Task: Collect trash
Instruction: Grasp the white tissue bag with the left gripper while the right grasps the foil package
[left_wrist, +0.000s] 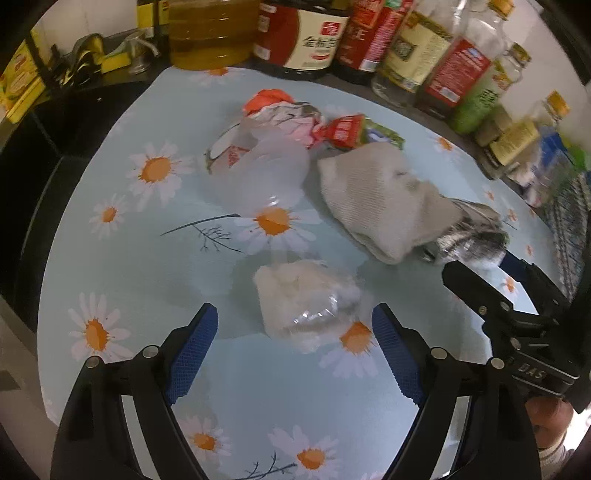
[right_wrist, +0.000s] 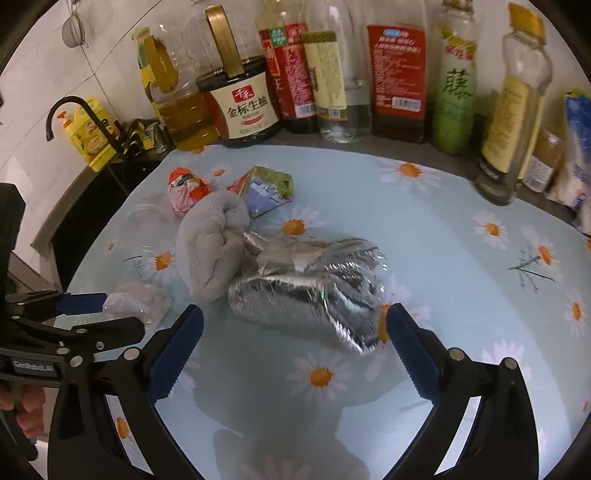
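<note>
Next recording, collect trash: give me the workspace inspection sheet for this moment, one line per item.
Surface: daisy-print mat on a dark counter, flat.
Job's things: silver foil bag, crumpled clear plastic wad, clear plastic bag, red-and-white wrapper, green-and-blue wrapper, all lying on the mat.
Clutter: grey cloth bunched, touching the foil bag.
Grippers: left tongs open, astride the plastic wad, not pressing it; right tongs open, around the foil bag's near end.
Cables: nothing seen.
Surroundings: row of sauce and oil bottles along the back; black tap and yellow box at the left; tiled wall.
</note>
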